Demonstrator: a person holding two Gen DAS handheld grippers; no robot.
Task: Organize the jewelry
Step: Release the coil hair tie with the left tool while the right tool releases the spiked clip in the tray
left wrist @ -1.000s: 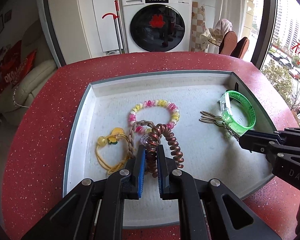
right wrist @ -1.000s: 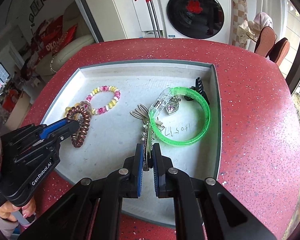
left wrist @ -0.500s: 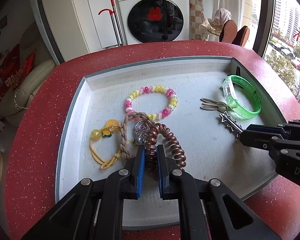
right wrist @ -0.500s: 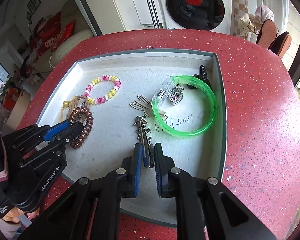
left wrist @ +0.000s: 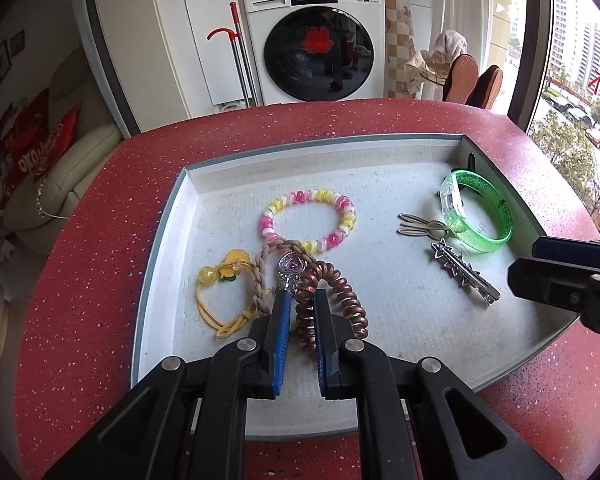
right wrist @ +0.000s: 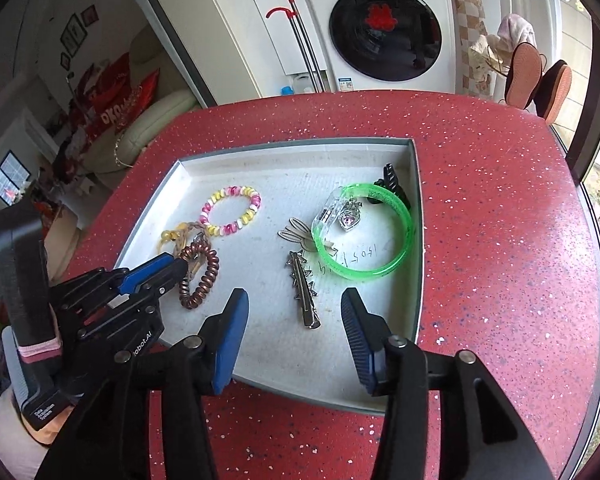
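A grey tray (left wrist: 168, 220) (right wrist: 417, 240) on the red table holds the jewelry. My left gripper (left wrist: 300, 300) (right wrist: 180, 266) is shut on a brown spiral hair tie (left wrist: 332, 304) (right wrist: 202, 276) at the tray's front left. My right gripper (right wrist: 294, 302) is open and empty above the tray's front edge, with a silver star hair clip (right wrist: 304, 290) (left wrist: 464, 270) lying on the tray between its fingers. A pink-yellow bead bracelet (left wrist: 308, 220) (right wrist: 232, 210), a yellow hair tie (left wrist: 224, 292) and a braided cord with a heart charm (left wrist: 290, 266) lie near the left gripper.
A green bangle (right wrist: 366, 232) (left wrist: 480, 212) with a clear clasp and heart pendant (right wrist: 348, 218) lies at the tray's right. A silver bunny clip (right wrist: 294, 230) and a black claw clip (right wrist: 392, 182) lie beside it. A washing machine (left wrist: 320, 40) stands behind the table.
My right gripper opened and let go of the star hair clip, which now lies on the tray. My left gripper kept hold of the spiral hair tie and drew back slightly.
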